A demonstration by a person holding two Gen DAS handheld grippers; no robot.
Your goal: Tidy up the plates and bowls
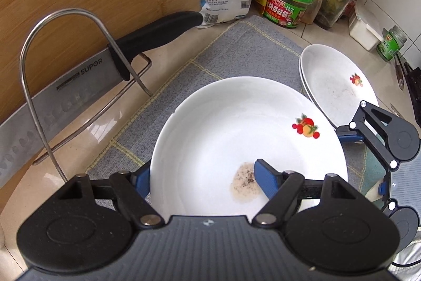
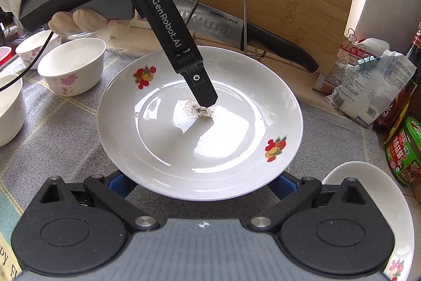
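Both grippers were on the same white plate (image 2: 200, 128), the one with fruit decals and a speckled smear at its centre, held above the grey mat (image 1: 236, 49) on the table. The left gripper (image 1: 202, 175) pinched it through the rim: one blue finger (image 1: 265, 179) lay on the upper face by the smear, the other went under the edge. The right gripper (image 2: 200, 183) sat at the opposite rim, its jaws hidden beneath the plate, so I could not tell whether they gripped. A stack of matching plates (image 1: 339, 86) rested just beside, floral bowls (image 2: 72, 65) stood off to the side, and a cleaver (image 1: 65, 96) leaned in a wire rack (image 1: 34, 96).
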